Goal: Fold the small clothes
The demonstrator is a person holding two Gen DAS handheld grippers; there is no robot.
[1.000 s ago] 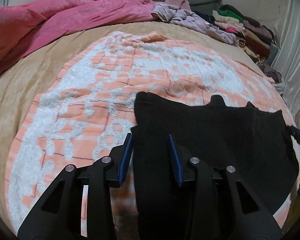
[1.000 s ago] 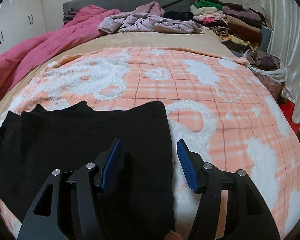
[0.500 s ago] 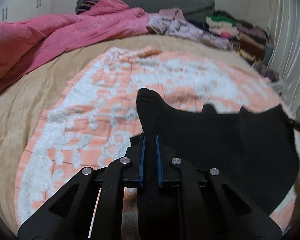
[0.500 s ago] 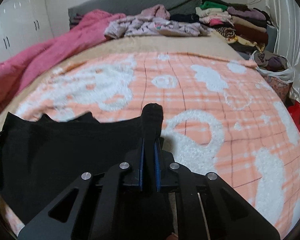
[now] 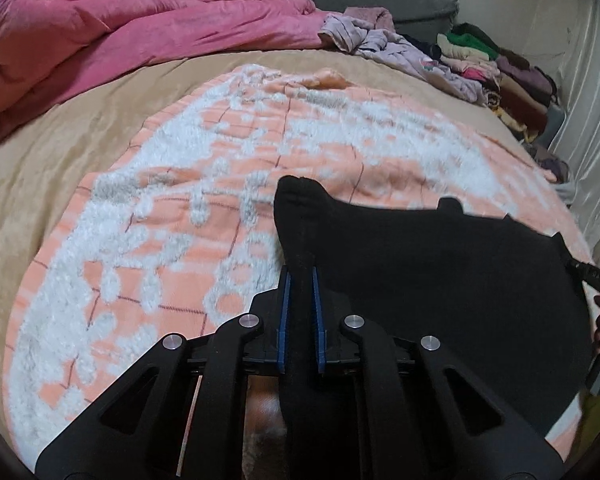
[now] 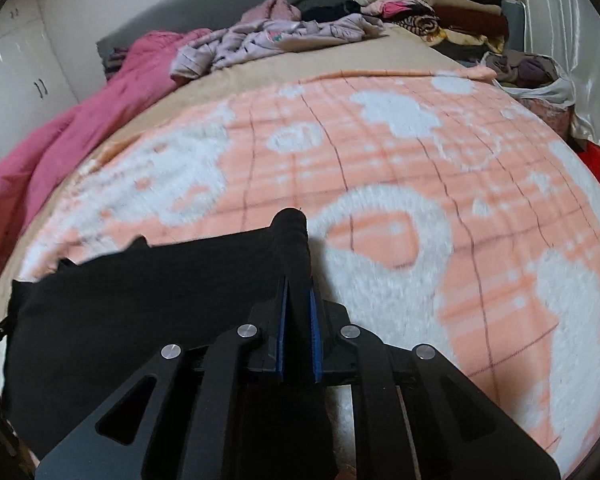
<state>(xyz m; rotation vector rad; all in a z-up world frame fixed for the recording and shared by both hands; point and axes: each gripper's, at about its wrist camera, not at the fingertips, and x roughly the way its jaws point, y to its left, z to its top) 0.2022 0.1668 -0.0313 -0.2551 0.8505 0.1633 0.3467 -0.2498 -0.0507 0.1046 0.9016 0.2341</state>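
Left wrist view shows the left gripper (image 5: 299, 292) now clamped on a corner of the black garment (image 5: 440, 280) — a second ago both were apart. Right gripper (image 6: 298, 308) pinches the other corner above the blanket (image 6: 420, 184) — ready to fold.

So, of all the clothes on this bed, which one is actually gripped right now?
The black garment, spread on the peach blanket. Left gripper and right gripper pinch its corners; the lilac heap lies untouched.
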